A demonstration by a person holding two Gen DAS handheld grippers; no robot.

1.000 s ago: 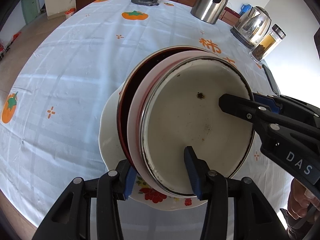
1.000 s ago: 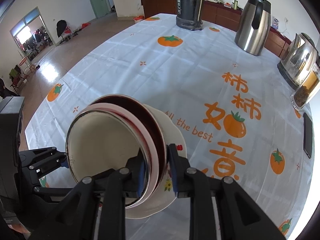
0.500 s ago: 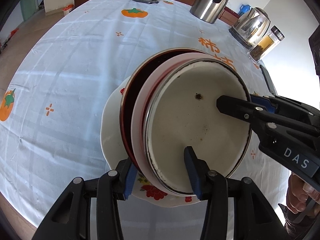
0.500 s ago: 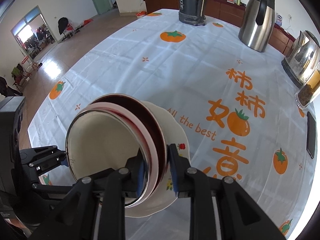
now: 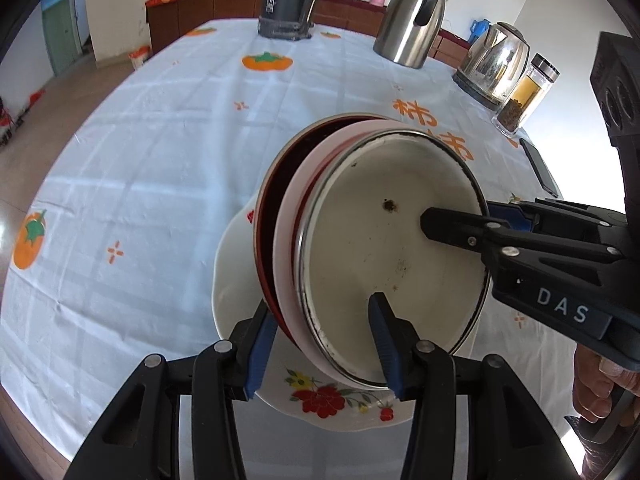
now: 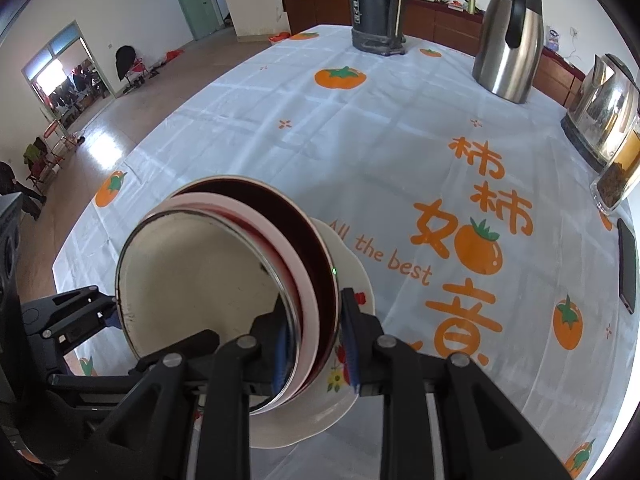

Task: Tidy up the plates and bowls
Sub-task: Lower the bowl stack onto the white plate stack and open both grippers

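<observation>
Where nested bowls (image 5: 388,248) lean tilted on the flowered plate (image 5: 236,280), clamps their near rims in half-spread left gripper (image 5: 320,320), bare tablecloth (image 5: 140,160) left of the plate, kettle (image 5: 492,64) and jar (image 5: 524,96) well beyond; from right wrist, pinches the same rims in narrowly parted right gripper (image 6: 312,320), phone (image 6: 627,264) far right of the plate.

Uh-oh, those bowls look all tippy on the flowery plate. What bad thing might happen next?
1. The nested bowls stand tilted on edge above the flowered plate, each gripper astride one side of the rims. If the left gripper or the right gripper lets go unevenly, the stack might slide or drop onto the plate and chip it.
2. The plate lies near the table edge, so a knock could push it off.
</observation>
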